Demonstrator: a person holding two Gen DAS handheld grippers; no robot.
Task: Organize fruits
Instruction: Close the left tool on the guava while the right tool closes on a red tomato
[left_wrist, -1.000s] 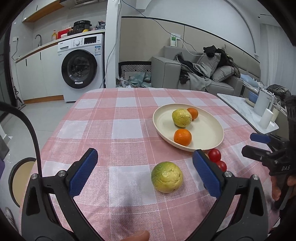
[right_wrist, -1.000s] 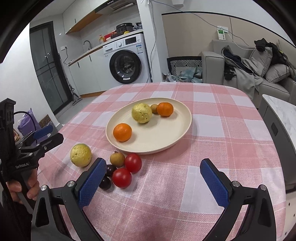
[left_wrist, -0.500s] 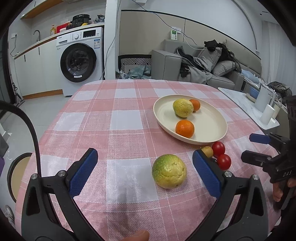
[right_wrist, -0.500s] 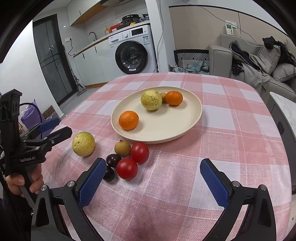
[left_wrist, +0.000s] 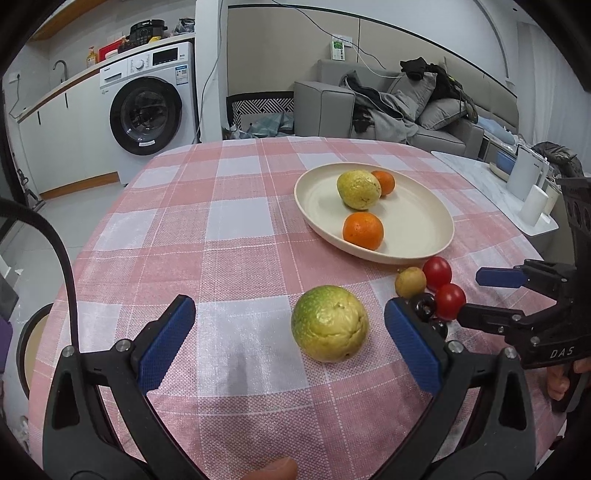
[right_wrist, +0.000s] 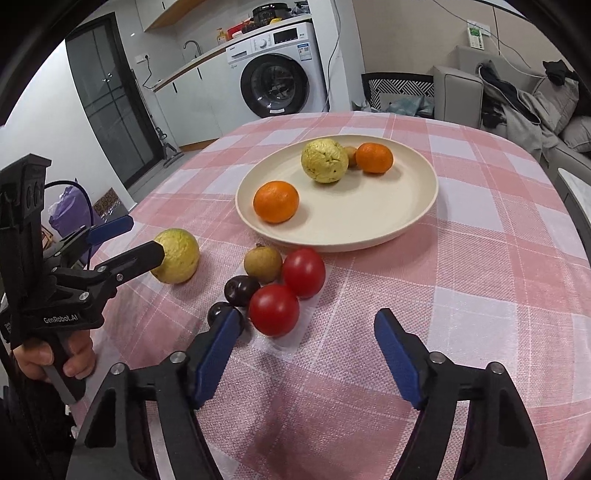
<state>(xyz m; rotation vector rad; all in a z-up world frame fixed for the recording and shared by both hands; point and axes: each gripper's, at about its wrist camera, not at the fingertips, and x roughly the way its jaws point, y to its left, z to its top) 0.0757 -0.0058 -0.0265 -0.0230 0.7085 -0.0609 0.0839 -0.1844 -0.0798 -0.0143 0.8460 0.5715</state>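
A green-yellow guava (left_wrist: 330, 324) lies on the pink checked cloth, between the open fingers of my left gripper (left_wrist: 290, 332), nearer the right finger; it also shows in the right wrist view (right_wrist: 177, 255). A cream plate (right_wrist: 406, 218) holds a second guava (right_wrist: 325, 161), two oranges (right_wrist: 276, 201) and a small brown fruit. In front of the plate lie two tomatoes (right_wrist: 274, 310), a brown longan (right_wrist: 263, 264) and two dark plums (right_wrist: 241, 290). My right gripper (right_wrist: 308, 343) is open and empty, low over the cloth just right of the near tomato.
A washing machine (left_wrist: 147, 110) and counter stand at the back left, a grey sofa (left_wrist: 388, 107) with clothes at the back right. A white side table (left_wrist: 517, 206) with containers stands right of the dining table. The table's near edge runs close under both grippers.
Both grippers have moved forward and lower. The guava now lies between the left gripper's fingers, and the tomatoes and plums are closer to the right gripper. No fruit has moved.
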